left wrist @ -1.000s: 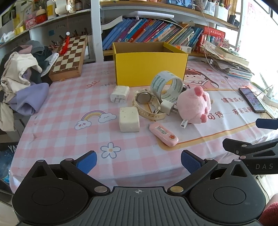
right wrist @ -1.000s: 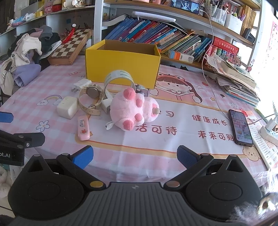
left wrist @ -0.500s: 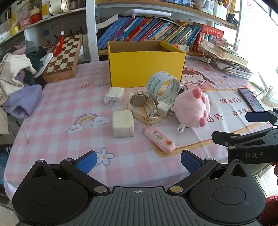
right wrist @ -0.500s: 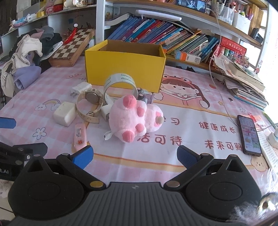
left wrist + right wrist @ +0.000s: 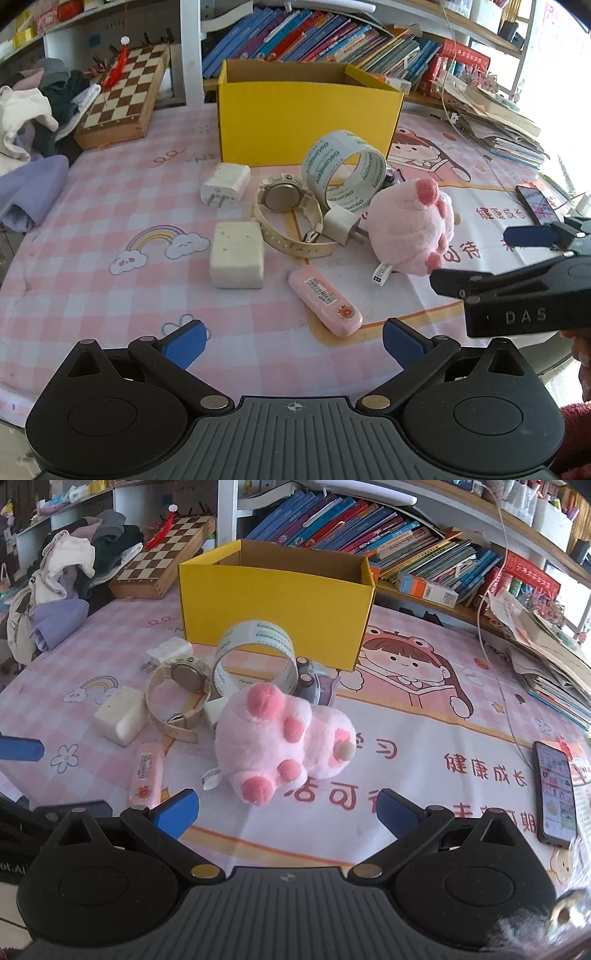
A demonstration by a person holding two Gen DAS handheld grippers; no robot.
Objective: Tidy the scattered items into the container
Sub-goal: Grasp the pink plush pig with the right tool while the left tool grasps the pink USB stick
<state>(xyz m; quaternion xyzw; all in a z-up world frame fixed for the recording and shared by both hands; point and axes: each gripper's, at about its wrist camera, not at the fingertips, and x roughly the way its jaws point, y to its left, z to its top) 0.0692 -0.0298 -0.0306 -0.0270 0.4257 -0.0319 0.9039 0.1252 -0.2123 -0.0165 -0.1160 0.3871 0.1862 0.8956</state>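
Pink plush pig (image 5: 280, 738) on its side mid-table, feet toward the near edge, just in front of the yellow box (image 5: 273, 605). Straight ahead of the right gripper (image 5: 286, 814), jaws wide and empty. Left gripper (image 5: 291, 341) likewise spread, facing the pink stick (image 5: 325, 301); farther from the pig.
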